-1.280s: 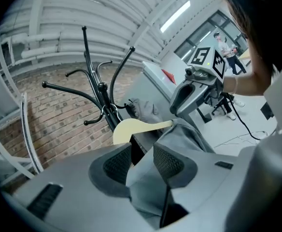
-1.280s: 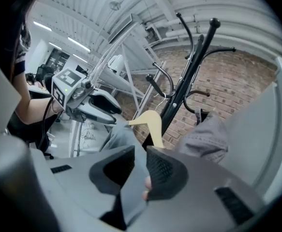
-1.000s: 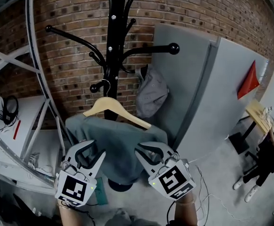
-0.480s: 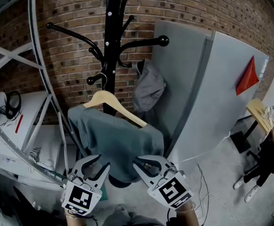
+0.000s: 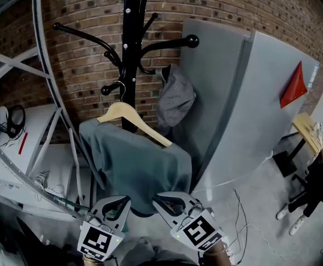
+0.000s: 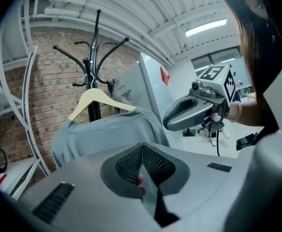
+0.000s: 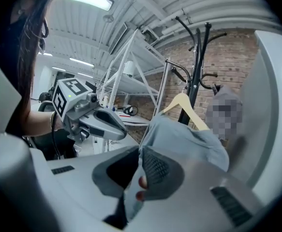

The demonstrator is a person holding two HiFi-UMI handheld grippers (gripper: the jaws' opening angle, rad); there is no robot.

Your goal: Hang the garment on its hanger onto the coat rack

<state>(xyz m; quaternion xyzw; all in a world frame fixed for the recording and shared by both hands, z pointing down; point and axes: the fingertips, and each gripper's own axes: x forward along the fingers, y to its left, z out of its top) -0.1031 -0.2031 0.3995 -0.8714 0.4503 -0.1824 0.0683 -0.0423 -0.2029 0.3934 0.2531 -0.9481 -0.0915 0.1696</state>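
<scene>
A wooden hanger (image 5: 122, 112) with a grey-green garment (image 5: 133, 165) hangs from a low hook of the black coat rack (image 5: 129, 49). Both grippers sit at the garment's bottom hem. My left gripper (image 5: 122, 201) is closing, its pads nearly together in the left gripper view (image 6: 142, 151) with a thin strip of cloth pinched between them. My right gripper (image 5: 160, 199) is closing too. In the right gripper view (image 7: 140, 166) the garment (image 7: 184, 139) runs down between its pads. The hanger (image 7: 182, 103) shows above.
A grey cap (image 5: 175, 96) hangs on the rack beside the garment. A grey partition panel (image 5: 233, 110) with a red flag (image 5: 294, 87) stands to the right. A white metal shelf frame (image 5: 45, 93) stands to the left, with headphones (image 5: 14, 121) behind it. Cables (image 5: 244, 226) lie on the floor.
Both grippers sank lower in the head view, to the garment's hem. The left jaws went from wide open to together. The right jaws narrowed.
</scene>
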